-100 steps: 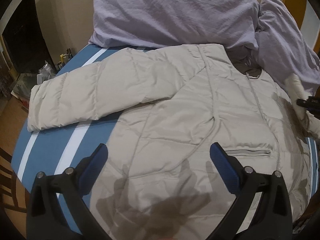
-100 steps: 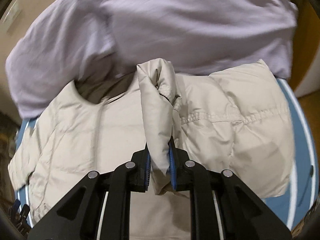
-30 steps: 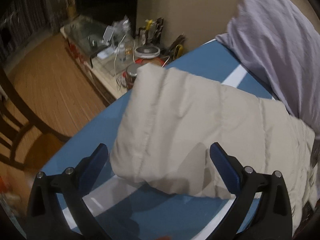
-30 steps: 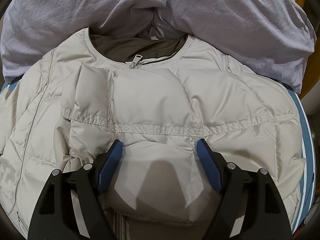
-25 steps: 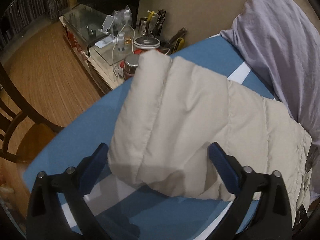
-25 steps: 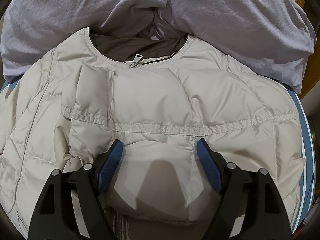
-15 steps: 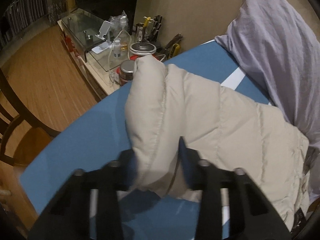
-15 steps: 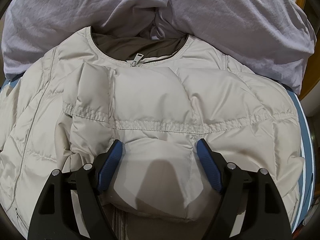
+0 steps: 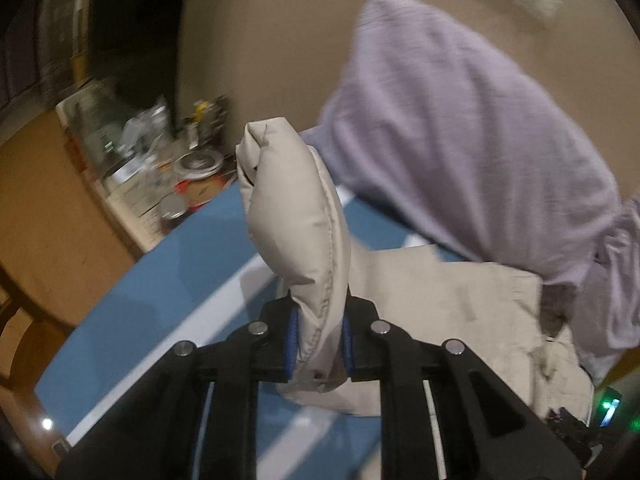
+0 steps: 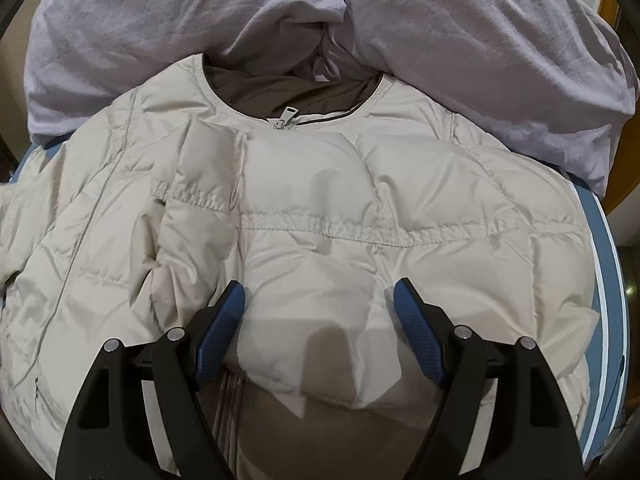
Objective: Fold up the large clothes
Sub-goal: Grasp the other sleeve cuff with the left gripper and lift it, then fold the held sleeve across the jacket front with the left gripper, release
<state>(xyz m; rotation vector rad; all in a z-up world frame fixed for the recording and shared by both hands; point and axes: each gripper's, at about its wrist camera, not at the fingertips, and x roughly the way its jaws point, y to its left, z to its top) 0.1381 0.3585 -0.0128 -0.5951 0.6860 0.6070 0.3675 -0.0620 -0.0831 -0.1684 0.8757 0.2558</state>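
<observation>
A beige puffer jacket (image 10: 100, 240) lies front up on the bed, collar and zip toward the pillows. In the left wrist view its left sleeve (image 9: 296, 216) stands lifted off the blue sheet, cuff end up. My left gripper (image 9: 320, 324) has its jaws closing, and the blue pads pinch the sleeve between them. The other sleeve (image 10: 320, 200) lies folded across the chest. My right gripper (image 10: 319, 286) hovers open just over that folded sleeve, its fingertips either side of the cuff end and nothing gripped.
Lilac pillows (image 10: 480, 40) press against the jacket's collar at the head of the bed. The blue sheet with white stripes (image 9: 160, 300) shows at the left. A low glass table with jars and bottles (image 9: 160, 160) stands beside the bed. A wooden chair (image 9: 16, 320) is at the far left.
My left gripper closed on the end of the left sleeve and lifted it up and toward the jacket's body. The right gripper stayed open over the folded sleeve.
</observation>
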